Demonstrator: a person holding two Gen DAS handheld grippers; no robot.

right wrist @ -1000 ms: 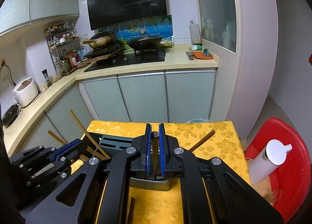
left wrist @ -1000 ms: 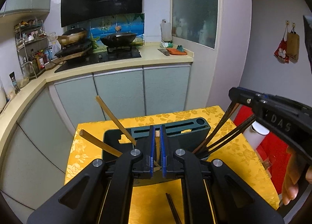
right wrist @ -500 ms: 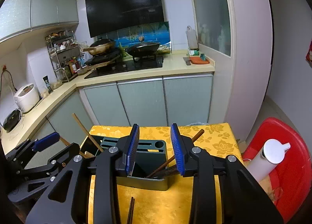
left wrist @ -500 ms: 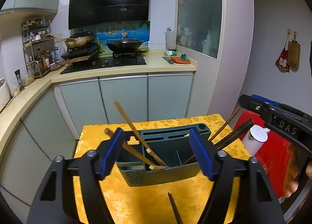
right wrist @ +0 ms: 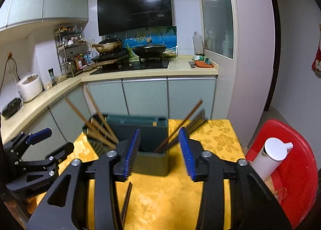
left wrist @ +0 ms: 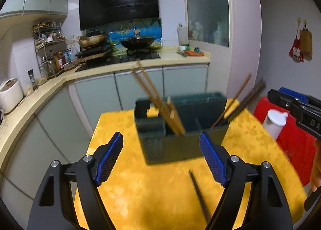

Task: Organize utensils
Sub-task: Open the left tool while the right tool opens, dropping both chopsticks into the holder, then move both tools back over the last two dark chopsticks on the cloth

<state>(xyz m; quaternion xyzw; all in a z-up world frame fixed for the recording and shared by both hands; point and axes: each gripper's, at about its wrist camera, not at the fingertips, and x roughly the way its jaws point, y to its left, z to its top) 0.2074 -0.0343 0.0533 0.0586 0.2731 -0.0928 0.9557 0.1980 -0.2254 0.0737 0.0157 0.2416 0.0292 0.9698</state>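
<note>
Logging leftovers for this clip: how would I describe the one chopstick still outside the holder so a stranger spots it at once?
Find the yellow tablecloth, then the dark green holder standing on it. The loose chopstick lies flat on the cloth just in front of the holder. It is dark and lying down, while every other chopstick stands leaning inside the holder.
</note>
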